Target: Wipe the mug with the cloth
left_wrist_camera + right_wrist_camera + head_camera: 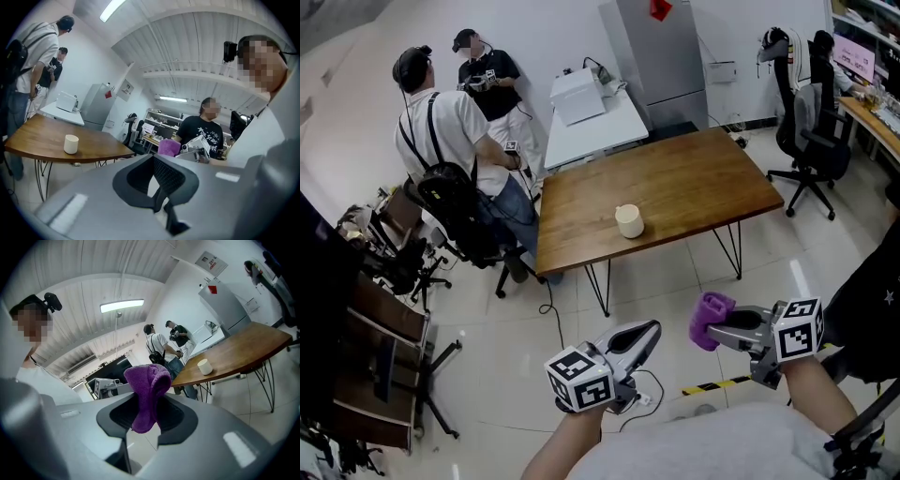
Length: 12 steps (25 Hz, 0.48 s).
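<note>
Nearest, low at left in the head view: left gripper (651, 330), jaws pressed together, nothing between them, marker cube (579, 379) back toward the wrist. Just to its right, not touching it: right gripper (719, 324), jaws pinching a purple cloth (147, 391), bunched above the jaws and hanging down through them in the right gripper view. Both held about level over the pale floor (506, 375), short of the table (703, 178), touching nothing on it. On the floor below the right gripper: a strip of yellow-and-black tape (718, 384). Farther off: the table itself, wooden, on thin black legs. On it, close to the near edge and toward the left end: a cream mug (629, 221), upright, well apart from both grippers and from the cloth. Beyond that: a white table (605, 131) bearing a white box (577, 94), then a grey cabinet (661, 47) against the wall (544, 37). Left of the tables: a person in a white shirt (441, 127), back turned, with a black backpack (450, 192); behind, by the wall, a person in black (492, 80). Far right: a black chair (811, 127) beside a desk (872, 122)
</note>
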### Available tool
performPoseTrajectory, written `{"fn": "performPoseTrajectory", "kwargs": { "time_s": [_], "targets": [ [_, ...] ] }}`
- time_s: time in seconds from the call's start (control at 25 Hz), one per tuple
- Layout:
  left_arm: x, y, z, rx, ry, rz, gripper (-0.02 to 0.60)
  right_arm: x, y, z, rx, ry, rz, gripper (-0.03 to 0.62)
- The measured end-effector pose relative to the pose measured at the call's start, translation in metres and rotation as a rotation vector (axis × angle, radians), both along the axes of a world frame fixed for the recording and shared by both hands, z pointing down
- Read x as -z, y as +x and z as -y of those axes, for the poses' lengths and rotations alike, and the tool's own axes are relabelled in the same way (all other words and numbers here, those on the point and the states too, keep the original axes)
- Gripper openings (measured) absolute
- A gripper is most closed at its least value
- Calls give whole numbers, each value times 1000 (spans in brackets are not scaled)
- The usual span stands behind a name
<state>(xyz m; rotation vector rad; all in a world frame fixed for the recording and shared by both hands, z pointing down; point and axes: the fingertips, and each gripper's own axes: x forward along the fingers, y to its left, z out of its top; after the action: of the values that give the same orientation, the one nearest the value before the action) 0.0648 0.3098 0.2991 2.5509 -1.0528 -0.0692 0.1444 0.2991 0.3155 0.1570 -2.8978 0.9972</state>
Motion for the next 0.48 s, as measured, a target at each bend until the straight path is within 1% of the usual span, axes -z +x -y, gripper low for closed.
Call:
{"fn": "performPoseTrajectory", "kwargs": {
  "time_s": [0.28,0.48],
  "targets": [
    [0,-4,0,-5,-4,12,0,2,-10,4,25,1,-7,118],
    [-4,-29,-19,-10,2,14,0,-2,-38,-15,36,7,-16,118]
  ]
}}
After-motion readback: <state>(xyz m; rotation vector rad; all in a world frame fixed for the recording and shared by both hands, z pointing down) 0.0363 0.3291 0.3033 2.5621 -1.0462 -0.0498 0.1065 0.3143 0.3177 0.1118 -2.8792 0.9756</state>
